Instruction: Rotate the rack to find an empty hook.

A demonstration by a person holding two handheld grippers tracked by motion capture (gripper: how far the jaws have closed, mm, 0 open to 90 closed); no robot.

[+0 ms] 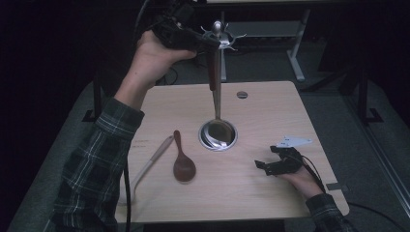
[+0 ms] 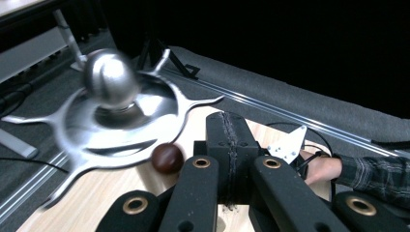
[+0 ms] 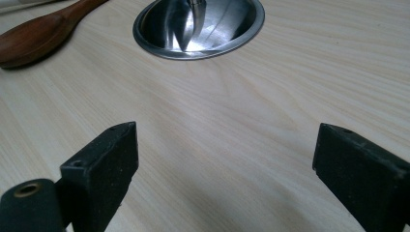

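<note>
Your left gripper is raised beside the crown of the utensil stand, jaws pressed fully together. In the high view a metal ladle hangs from the crown with its brown handle end right by those jaws and its bowl low over the stand's round steel base. Whether the closed jaws pinch the handle or merely rest next to it, you cannot tell from these pictures.

The risk sits at that hook. If the handle's eye is only half seated on a prong and you pull away, the ladle may slip off, drop onto the base and knock the stand. A sideways nudge from the gripper body against the crown could also tip the slender pole, since all the weight rides high.

The left gripper view gives you what the high view lacks: the crown's ball top, its curved prongs and the dark rounded handle end just beside your closed jaws, though blur hides the hook contact itself. The high view alone shows the wooden spoon and a pale long-handled utensil lying on the worktop, not yet hung. The right gripper view shows your right gripper wide open over bare wood, holding nothing, facing the base.
</note>
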